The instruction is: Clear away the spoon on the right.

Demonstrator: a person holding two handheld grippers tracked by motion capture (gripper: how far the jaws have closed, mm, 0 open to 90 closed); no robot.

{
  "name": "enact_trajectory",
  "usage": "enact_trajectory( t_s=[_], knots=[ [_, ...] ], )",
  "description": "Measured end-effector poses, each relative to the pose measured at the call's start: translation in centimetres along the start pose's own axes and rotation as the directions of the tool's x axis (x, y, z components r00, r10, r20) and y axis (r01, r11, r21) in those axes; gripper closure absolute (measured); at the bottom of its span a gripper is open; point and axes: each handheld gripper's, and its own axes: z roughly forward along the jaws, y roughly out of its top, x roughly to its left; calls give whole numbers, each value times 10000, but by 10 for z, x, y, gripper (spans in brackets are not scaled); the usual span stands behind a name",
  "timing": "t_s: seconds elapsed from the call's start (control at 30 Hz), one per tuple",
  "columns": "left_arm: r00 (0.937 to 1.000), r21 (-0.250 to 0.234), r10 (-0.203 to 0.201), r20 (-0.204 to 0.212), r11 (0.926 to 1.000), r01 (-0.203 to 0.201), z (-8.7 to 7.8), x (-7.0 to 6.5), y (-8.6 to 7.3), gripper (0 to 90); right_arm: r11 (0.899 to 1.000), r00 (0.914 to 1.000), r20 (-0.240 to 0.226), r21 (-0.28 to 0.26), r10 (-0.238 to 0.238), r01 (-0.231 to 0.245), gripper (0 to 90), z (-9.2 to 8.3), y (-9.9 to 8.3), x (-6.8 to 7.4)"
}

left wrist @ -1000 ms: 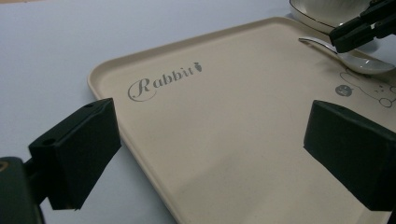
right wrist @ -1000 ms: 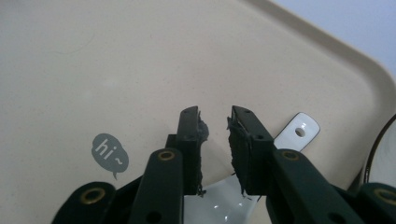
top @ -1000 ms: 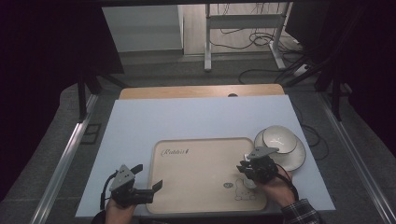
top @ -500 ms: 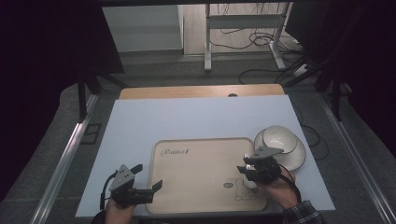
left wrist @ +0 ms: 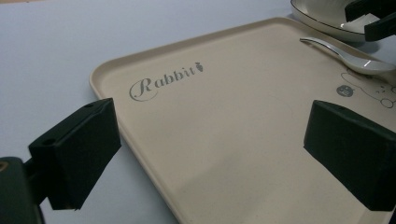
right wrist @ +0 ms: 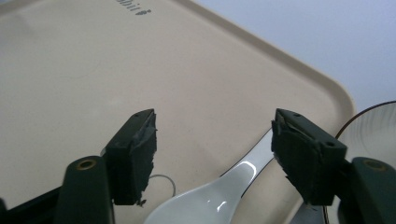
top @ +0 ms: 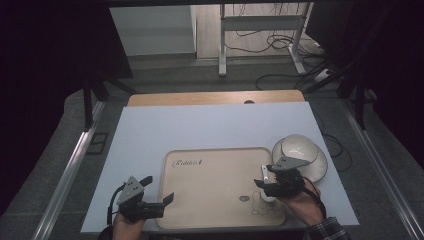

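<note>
Your right tool (top: 267,183) hangs open over the white spoon (right wrist: 219,198), which lies on the tray (top: 210,200) near its right edge, just beside the bowl (top: 300,152) on the worktop (top: 210,127). If the spoon is your aim, centre the handle between the jaws, lower until they straddle it, then close gently; glazed ware likely slips. Your left tool (left wrist: 210,158) is open too, at the tray's left edge.

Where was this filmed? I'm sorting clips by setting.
Probably a lab or workshop data-recording station, not a kitchen: a white table, loose floor cables, a metal stand, and staged tableware, a tray and bowl.
</note>
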Motion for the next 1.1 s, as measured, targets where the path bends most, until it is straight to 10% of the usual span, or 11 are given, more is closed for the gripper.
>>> enact_trajectory(
  t_s=[1.1],
  knots=[
    [10000, 17, 12, -7, 10000, -12, 1, 0, 0, 35, 9902, 9976, 526, -1346, 454, -380, 65, -47, -22, -6]
  ],
)
